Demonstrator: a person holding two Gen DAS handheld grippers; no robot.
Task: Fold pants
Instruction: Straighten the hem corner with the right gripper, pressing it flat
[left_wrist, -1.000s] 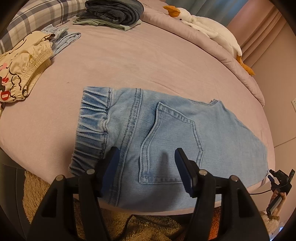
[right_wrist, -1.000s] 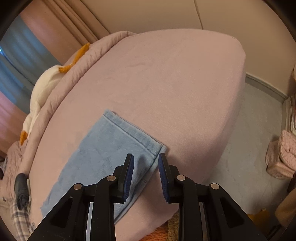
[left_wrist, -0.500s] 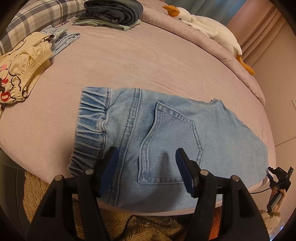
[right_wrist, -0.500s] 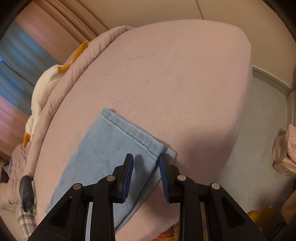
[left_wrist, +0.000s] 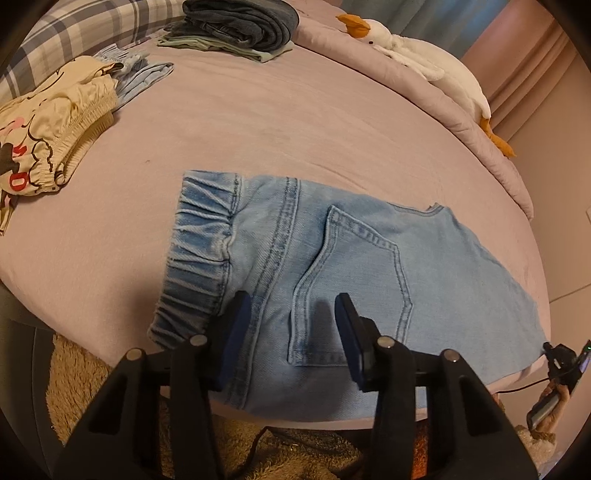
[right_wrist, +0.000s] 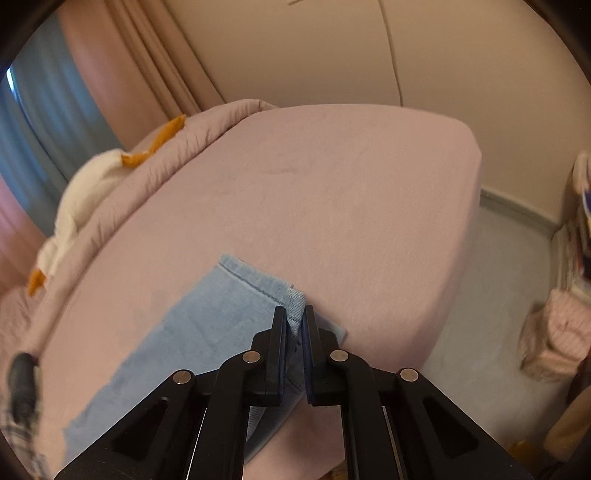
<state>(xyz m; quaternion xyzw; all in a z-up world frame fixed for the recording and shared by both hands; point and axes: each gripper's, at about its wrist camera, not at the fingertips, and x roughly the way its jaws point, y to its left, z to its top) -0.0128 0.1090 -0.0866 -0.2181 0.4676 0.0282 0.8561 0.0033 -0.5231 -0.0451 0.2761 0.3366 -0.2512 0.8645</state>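
On the near edge of the bed (left_wrist: 258, 122), the pants (left_wrist: 369, 266) lay flat: pale, faded denim with a gathered elastic waistband, doubled seam stitching and a five-sided back pocket facing up. Their long axis ran along the bed's edge, waistband to the left, hemmed leg end to the right. The left hand-held gripper (left_wrist: 291, 328) hovered over the pocket, jaws apart and just narrowing, nothing pinched. The right hand-held gripper (right_wrist: 294, 332) had just closed, clamping the hemmed corner and lifting it off the smooth mauve sheet. Farther off lay a cream printed garment (left_wrist: 44, 147) with unreadable red lettering, folded dark clothes (left_wrist: 240, 22) and a plush goose (left_wrist: 417, 55).
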